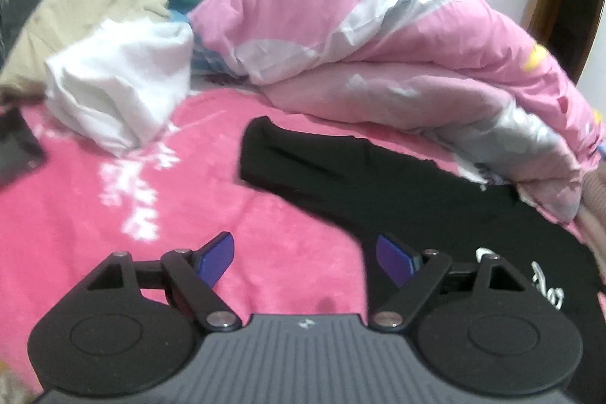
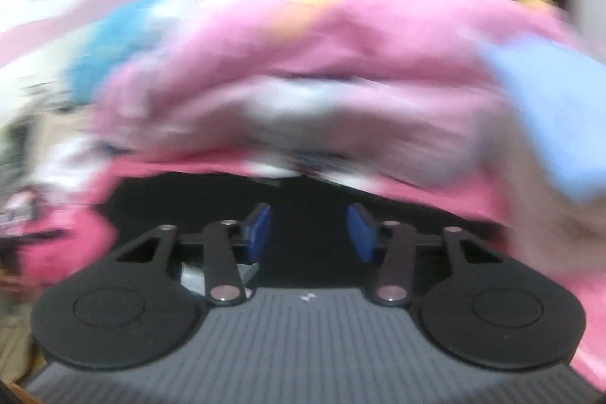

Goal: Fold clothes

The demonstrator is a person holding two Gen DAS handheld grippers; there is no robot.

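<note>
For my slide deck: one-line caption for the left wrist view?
Open left tool above a black garment on a pink blanket, quilt behind.

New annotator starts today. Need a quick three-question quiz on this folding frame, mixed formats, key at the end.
1. True or false: the left gripper is clamped on the black garment.
2. Multiple choice: what lies at the far edge of the black garment, partly over it? A) the pink quilt B) the white cloth bundle C) the beige garment
3. Fill in: in the right wrist view, the dark fabric between the fingers of the right gripper belongs to the ___ garment.

Key: 1 false, its jaws are apart with nothing between them. 2 A. 3 black.
</note>
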